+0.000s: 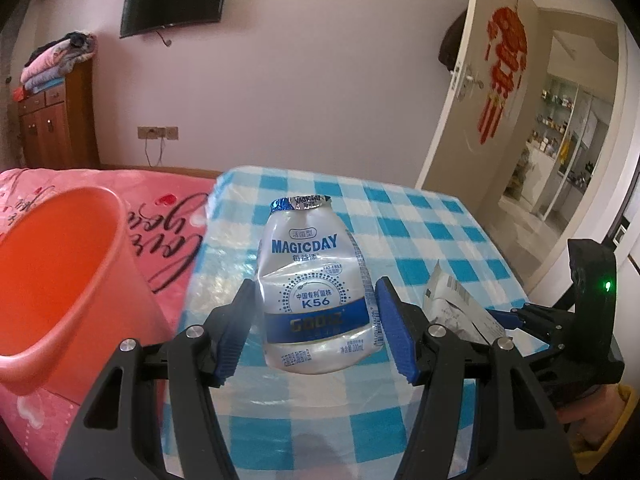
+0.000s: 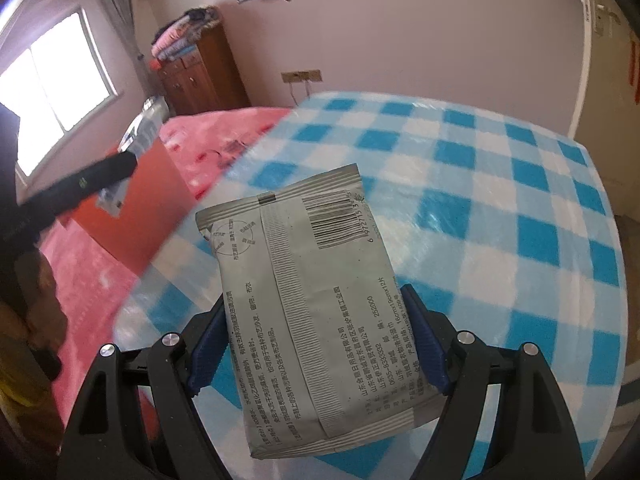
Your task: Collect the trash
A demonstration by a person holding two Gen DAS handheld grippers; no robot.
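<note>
My left gripper (image 1: 316,320) is shut on a crumpled Magicday yogurt bottle (image 1: 316,280) with a torn foil lid, held upright above the blue checked table (image 1: 420,236). An orange bin (image 1: 60,272) stands close at the left, its open mouth beside the gripper. My right gripper (image 2: 316,340) is shut on a grey wet-wipe packet (image 2: 304,300), barcode side up, held over the table (image 2: 500,208). The packet (image 1: 452,300) and the right gripper also show at the right of the left wrist view. The orange bin (image 2: 136,208) lies left in the right wrist view, behind the left gripper's black body (image 2: 80,184).
A bed with a pink cover (image 1: 168,208) lies left of the table behind the bin. A wooden cabinet (image 1: 52,124) with folded blankets stands by the far wall. An open door (image 1: 480,92) is at the right.
</note>
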